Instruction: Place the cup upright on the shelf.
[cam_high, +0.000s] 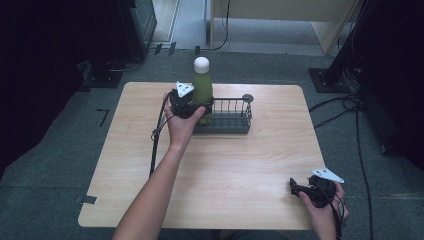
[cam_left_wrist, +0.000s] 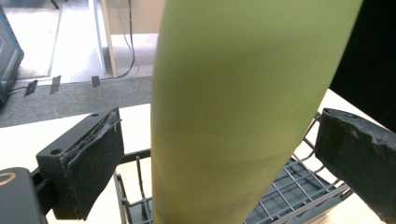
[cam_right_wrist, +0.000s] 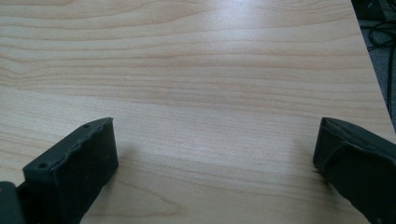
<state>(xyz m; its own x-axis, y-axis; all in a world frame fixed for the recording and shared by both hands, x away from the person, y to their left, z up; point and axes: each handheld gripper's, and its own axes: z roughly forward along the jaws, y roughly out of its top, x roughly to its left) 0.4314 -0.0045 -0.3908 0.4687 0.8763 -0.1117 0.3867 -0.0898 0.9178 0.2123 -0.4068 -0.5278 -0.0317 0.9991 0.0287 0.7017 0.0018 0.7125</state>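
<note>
A tall green bottle (cam_high: 202, 88) with a white cap stands upright in the left end of a dark wire basket (cam_high: 231, 118) at the back of the wooden table (cam_high: 225, 165). My left gripper (cam_high: 197, 106) is at the bottle's lower body, held from the left side. In the left gripper view the bottle (cam_left_wrist: 233, 112) rises between the jaws of the open left gripper (cam_left_wrist: 217, 154), with a gap on each side, above the basket's wire floor (cam_left_wrist: 299, 182). My right gripper (cam_high: 295, 188) rests low near the table's front right corner, and the right gripper (cam_right_wrist: 215, 154) is open over bare wood.
The basket's right part holds nothing, and a small round dark knob (cam_high: 247, 98) sits at its far right corner. Cables and black stands (cam_high: 330, 77) are on the grey floor around the table. The table edge (cam_right_wrist: 373, 84) runs close on the right in the right gripper view.
</note>
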